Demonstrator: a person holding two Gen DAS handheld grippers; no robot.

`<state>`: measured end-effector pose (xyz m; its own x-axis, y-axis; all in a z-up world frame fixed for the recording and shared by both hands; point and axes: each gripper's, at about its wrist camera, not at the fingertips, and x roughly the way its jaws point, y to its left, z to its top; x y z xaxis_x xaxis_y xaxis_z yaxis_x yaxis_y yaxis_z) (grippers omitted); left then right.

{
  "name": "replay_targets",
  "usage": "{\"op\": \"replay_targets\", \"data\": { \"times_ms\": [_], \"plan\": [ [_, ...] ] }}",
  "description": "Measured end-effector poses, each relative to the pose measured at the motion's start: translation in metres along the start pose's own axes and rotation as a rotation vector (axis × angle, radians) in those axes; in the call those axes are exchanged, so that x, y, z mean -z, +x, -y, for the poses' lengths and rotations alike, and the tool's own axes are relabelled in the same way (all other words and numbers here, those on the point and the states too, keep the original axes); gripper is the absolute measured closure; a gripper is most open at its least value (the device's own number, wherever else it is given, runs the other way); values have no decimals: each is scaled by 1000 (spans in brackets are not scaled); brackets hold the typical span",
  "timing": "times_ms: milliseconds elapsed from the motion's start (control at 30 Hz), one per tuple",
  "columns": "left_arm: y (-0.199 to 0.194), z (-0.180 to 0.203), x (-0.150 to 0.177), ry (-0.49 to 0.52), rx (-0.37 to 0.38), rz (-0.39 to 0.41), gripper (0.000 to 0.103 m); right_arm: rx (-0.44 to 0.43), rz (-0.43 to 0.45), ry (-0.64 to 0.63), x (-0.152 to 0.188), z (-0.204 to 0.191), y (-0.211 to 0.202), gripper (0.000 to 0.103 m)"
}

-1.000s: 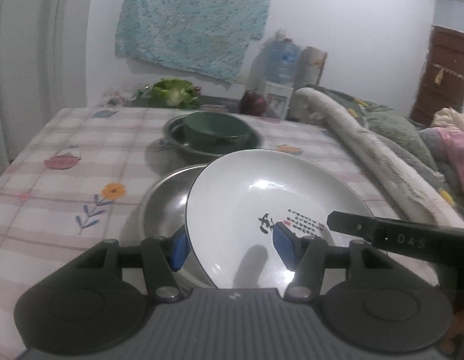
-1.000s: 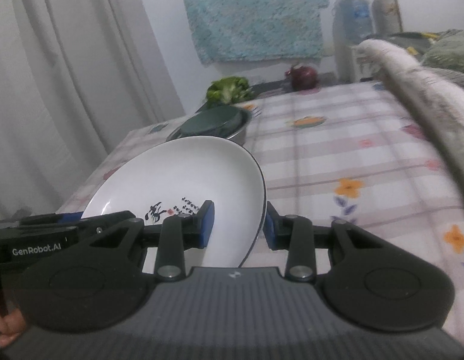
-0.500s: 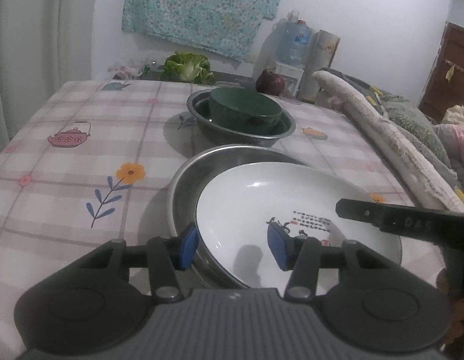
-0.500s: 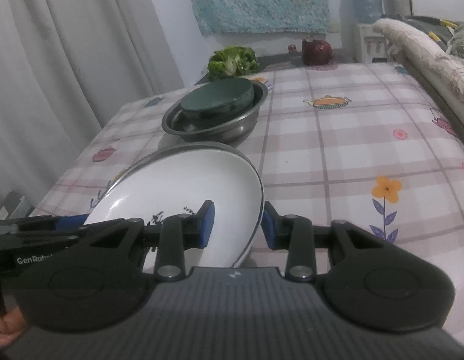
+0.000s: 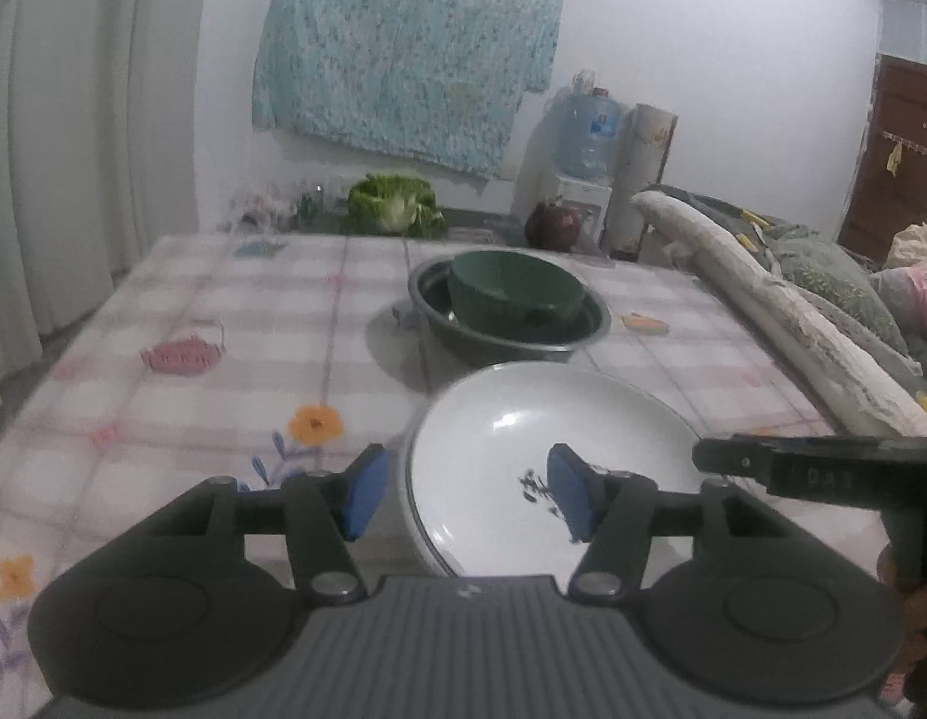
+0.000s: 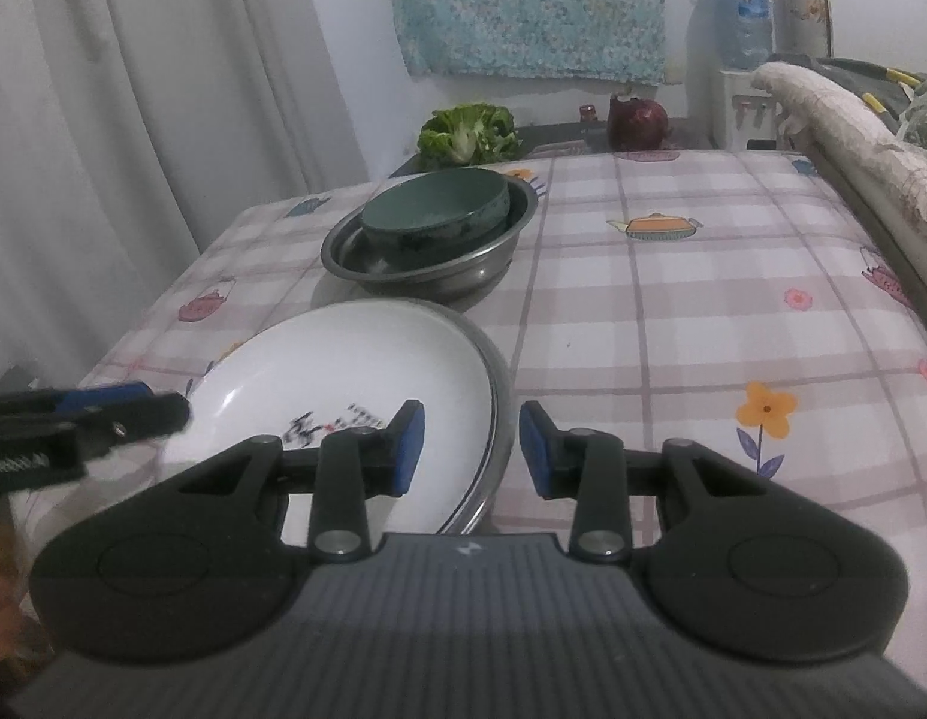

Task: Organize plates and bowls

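Left wrist view: the left gripper straddles the near rim of the white round ceramic plate with black writing at its centre. One blue pad sits over the plate's inside and the other stands clear outside the rim. Those jaws have just been opening, with the rim between them, unpressed. The plate sits toward the near edge of the table with the pink checked cloth. Toward the far edge, the dark green round bowl rests inside a wide grey steel basin. A green leafy cabbage lies beyond the far edge.

Right wrist view: the right gripper comes in at the plate's other side, jaws narrowly apart. The plate lies in a shallow round steel bowl, and both rims run between the pads. One pad lies over the white surface and the other is just outside the steel rim. Whether they truly bite, I cannot tell from this angle. The green bowl in its basin stands just beyond the plate, close but apart.
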<state>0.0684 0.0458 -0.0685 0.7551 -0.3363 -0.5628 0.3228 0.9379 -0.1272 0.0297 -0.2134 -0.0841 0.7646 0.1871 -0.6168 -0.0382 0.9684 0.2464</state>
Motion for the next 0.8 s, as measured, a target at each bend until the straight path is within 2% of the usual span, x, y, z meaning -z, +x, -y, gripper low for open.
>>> {"op": "replay_targets", "data": {
  "times_ms": [100, 200, 300, 400, 533, 800],
  "plan": [
    [14, -2, -5, 14, -12, -43, 37, -8, -12, 33, 0, 5, 5, 68],
    [35, -2, -4, 19, -21, -116, 37, -20, -18, 75, 0, 11, 9, 62],
    [54, -3, -3, -4, -7, -173, 38, -43, -31, 120, 1, 19, 15, 62],
    [60, 1, -3, -7, -11, -183, 38, -85, -55, 162, 1, 25, 26, 62],
    [60, 3, -3, -9, -28, -186, 38, -144, -88, 203, 2, 28, 37, 70],
    [54, 12, -1, -9, -16, -209, 38, -137, -106, 207, 4, 30, 30, 70]
  ]
}}
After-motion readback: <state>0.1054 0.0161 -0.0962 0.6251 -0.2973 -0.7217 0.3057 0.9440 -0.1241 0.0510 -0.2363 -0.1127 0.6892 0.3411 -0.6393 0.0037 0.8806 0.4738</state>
